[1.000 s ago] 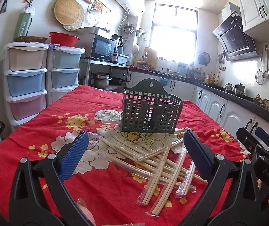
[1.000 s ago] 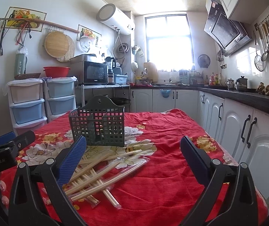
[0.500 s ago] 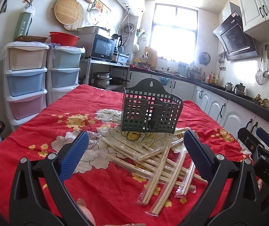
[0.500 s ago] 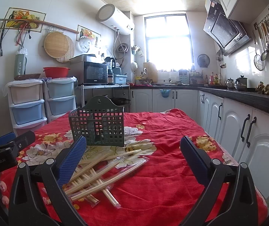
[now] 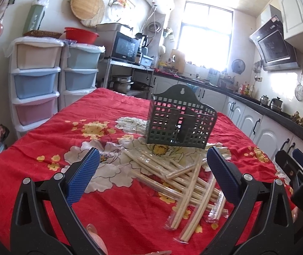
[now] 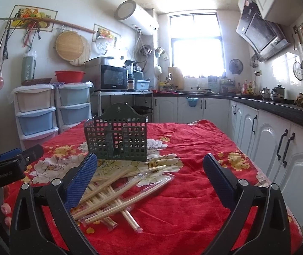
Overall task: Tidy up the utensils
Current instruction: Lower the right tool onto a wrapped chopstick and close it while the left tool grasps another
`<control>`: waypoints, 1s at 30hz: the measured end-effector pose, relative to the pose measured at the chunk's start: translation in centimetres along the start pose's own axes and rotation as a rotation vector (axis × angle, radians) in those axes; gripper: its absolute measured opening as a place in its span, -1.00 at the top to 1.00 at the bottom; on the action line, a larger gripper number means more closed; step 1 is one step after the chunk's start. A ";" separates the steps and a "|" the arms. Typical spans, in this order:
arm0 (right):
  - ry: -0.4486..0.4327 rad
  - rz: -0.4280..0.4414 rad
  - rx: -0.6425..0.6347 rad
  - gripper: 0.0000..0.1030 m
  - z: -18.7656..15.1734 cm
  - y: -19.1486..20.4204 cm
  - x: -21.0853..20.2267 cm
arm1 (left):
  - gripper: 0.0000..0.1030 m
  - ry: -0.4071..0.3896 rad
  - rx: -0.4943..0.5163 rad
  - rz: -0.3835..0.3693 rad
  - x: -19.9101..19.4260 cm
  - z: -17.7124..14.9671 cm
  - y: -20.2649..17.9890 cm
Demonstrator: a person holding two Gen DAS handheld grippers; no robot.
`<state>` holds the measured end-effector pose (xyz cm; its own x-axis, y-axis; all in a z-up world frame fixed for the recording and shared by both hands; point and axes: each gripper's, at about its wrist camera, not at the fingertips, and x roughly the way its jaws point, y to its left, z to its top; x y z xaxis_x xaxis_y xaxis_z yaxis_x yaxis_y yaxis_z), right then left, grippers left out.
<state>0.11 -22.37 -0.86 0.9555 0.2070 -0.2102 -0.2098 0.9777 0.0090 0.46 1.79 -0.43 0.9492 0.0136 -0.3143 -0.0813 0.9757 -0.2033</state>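
We see the left gripper (image 5: pixel 152 166) on the left, jaws spread wide, holding nothing, hovering above the red floral tablecloth (image 5: pixel 45 140). Ahead of it the wrapped chopsticks (image 5: pixel 185 176) lie in a loose crossed pile on the cloth, just in front of the dark green utensil basket (image 5: pixel 180 123), which stands upright mid-table. Further right, the right gripper (image 6: pixel 150 170) is likewise wide open and empty, above the cloth, chopsticks lying under its left finger (image 6: pixel 81 178). White cabinets (image 6: pixel 278 146) line the right edge.
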 end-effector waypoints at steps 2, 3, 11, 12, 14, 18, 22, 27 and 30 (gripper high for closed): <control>0.019 0.023 -0.012 -0.88 0.0 0.4 0.3 | -0.81 0.011 -0.015 0.010 0.3 0.1 0.5; 0.029 0.032 -0.017 -0.88 0.0 0.6 0.5 | -0.81 0.017 -0.022 0.015 0.3 0.1 0.8; 0.107 0.125 -0.066 -0.88 0.5 2.3 1.9 | -0.81 0.076 -0.076 0.040 1.2 0.3 2.9; 0.115 0.135 -0.073 -0.88 0.5 2.5 2.1 | -0.81 0.088 -0.081 0.043 1.3 0.3 3.1; 0.130 0.151 -0.090 -0.88 0.7 3.0 2.5 | -0.81 0.109 -0.091 0.046 1.7 0.3 3.5; 0.161 0.177 -0.115 -0.88 1.0 3.5 3.2 | -0.81 0.163 -0.105 0.044 2.5 0.3 4.1; 0.204 0.198 -0.104 -0.88 1.5 3.5 4.2 | -0.81 0.223 -0.118 0.031 3.6 0.6 4.5; 0.279 0.197 -0.104 -0.88 2.0 3.3 6.2 | -0.81 0.271 -0.115 0.027 4.8 1.4 4.6; 0.338 0.206 -0.084 -0.88 2.1 3.0 7.8 | -0.81 0.309 -0.125 0.013 5.7 1.7 4.9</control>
<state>7.32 -17.70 -0.39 0.7726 0.3613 -0.5220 -0.4196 0.9077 0.0072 6.01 6.97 -1.64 0.8125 -0.0595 -0.5799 -0.1478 0.9412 -0.3038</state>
